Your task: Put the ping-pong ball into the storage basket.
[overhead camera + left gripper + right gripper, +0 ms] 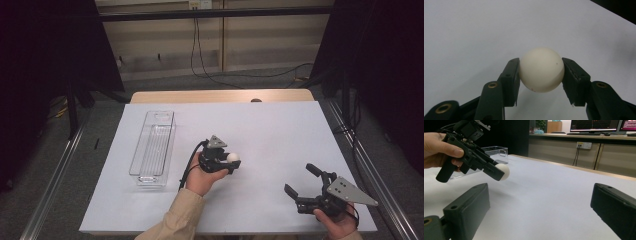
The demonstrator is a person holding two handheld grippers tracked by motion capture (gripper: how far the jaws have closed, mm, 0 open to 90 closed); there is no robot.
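White ball [541, 69] clamped between left gripper [226, 161] jaws | right gripper [305, 181] jaws wide, empty

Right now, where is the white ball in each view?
High view: ball near centre, in the left gripper.
Left gripper view: ball central, between the jaws.
Right gripper view: ball upper left, above the table.
Shared landmark: clear bin.

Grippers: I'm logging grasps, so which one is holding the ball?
The left gripper: its jaws clamp the white ball, while the right gripper is open and empty.
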